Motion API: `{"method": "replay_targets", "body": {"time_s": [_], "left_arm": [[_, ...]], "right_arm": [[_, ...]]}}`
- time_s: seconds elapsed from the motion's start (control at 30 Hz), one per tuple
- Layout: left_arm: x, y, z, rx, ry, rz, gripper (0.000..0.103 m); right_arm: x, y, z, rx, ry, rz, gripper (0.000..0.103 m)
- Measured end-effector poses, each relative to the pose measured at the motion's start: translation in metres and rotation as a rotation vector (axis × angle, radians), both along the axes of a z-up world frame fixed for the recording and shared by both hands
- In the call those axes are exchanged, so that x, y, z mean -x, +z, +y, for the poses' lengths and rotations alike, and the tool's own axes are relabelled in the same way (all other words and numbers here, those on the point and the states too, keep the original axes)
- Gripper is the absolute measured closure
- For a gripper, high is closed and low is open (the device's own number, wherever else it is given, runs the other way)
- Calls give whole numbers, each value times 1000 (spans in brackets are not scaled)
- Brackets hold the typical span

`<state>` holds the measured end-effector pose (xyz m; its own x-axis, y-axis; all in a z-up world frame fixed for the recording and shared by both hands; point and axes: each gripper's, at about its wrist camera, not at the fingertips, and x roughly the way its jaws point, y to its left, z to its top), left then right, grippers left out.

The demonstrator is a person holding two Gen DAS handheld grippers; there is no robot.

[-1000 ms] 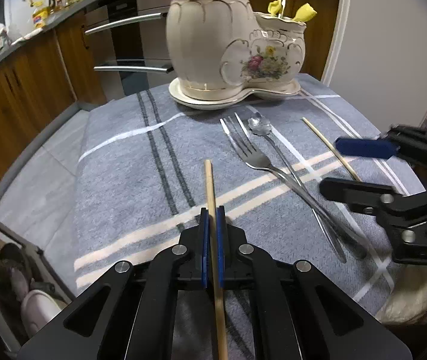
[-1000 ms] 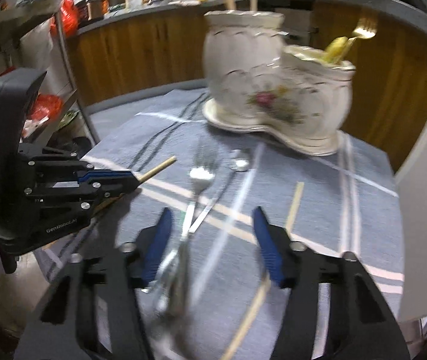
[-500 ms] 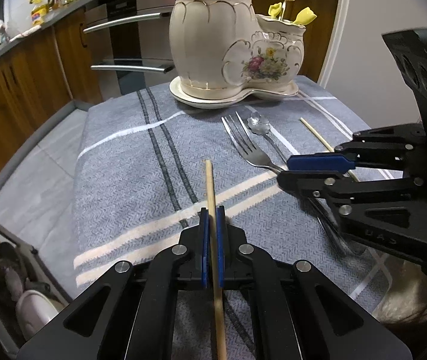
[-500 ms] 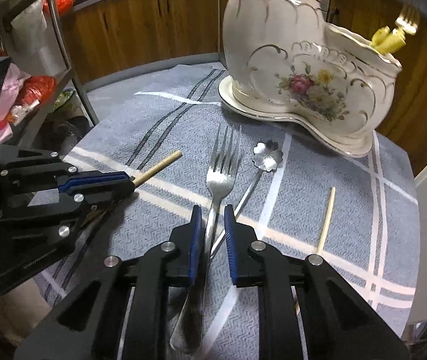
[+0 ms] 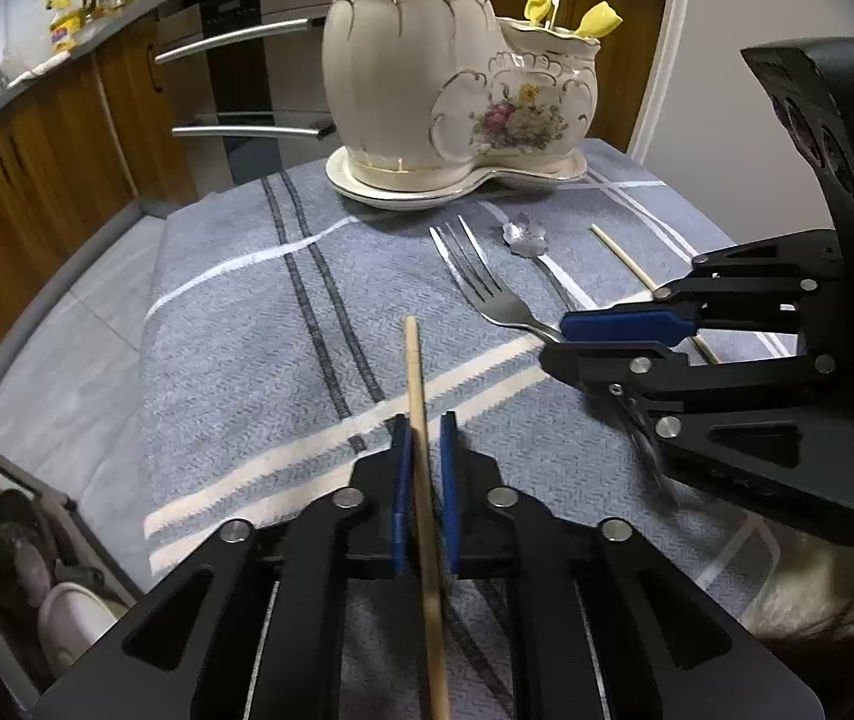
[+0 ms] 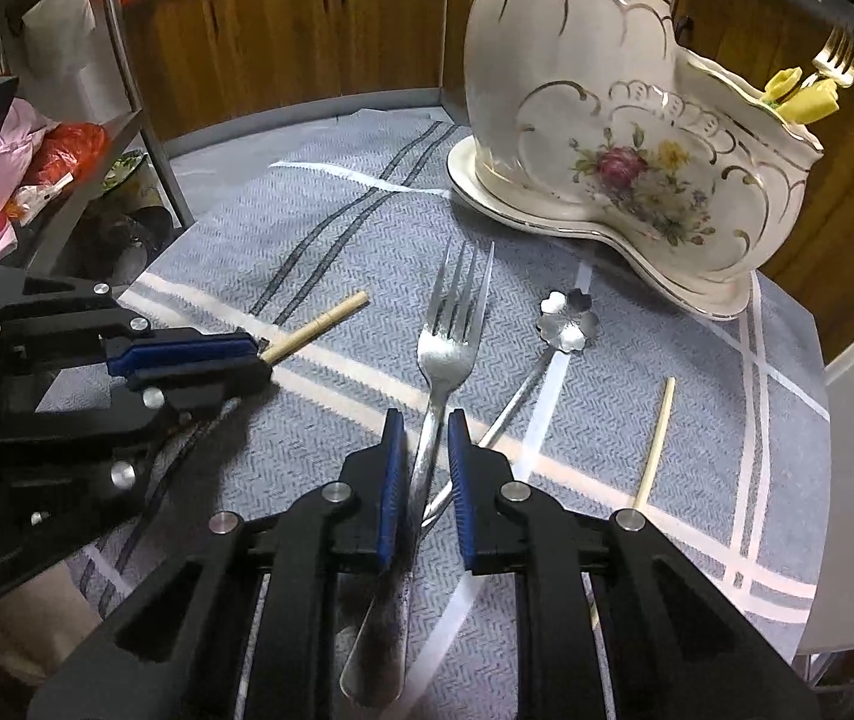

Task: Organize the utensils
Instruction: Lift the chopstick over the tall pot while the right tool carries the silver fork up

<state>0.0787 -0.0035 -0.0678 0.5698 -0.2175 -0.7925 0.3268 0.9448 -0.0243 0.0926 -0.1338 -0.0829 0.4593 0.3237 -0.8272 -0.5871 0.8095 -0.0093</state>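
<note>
Utensils lie on the grey striped cloth (image 5: 234, 324). Toward its left edge, the left gripper (image 5: 425, 468) has a wooden chopstick (image 5: 417, 396) between jaws that are easing apart. Mid-cloth, the right gripper (image 6: 427, 468) is closing around the fork (image 6: 448, 354); a flower spoon (image 6: 568, 315) and second chopstick (image 6: 658, 438) lie rightward, before the ceramic holder (image 6: 607, 120).

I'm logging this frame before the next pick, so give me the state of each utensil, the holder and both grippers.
left gripper: jaws opening, chopstick between them.
chopstick: lying on the cloth, tip pointing toward the holder.
right gripper: jaws closing around the fork's neck.
fork: flat on the cloth, tines toward the holder.
flower spoon: lying loose, handle crossing under the fork.
second chopstick: lying loose, untouched.
ceramic holder: upright on its saucer, utensils inside.
</note>
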Motion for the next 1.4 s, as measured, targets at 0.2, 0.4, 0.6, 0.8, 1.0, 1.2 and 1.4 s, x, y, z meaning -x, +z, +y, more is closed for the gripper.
{"method": "replay_targets", "body": {"time_s": [0.2,0.4,0.6,0.8,1.0,1.2,1.4], "left_arm": [[2,-1,-2,-32,11,-18,98],[6,5,4,2,10,-53,98],[14,32,12,54,14,-169,98],[23,61,23,154,41,-330,98],[25,90,27,216,61,-474,98],[15,128,30,302,72,-572,98],[-5,184,21,360,50,-713,98]], "right_arm": [[6,1,-4,-52,-5,-22,98],[24,26,-25,-166,3,-120,98],[38,53,-55,-287,-8,-239,98],[47,76,-65,-352,-32,-377,98],[47,97,-74,-416,-66,-484,98],[34,124,-85,-481,-87,-528,98],[9,161,-100,-545,-139,-609,98]]}}
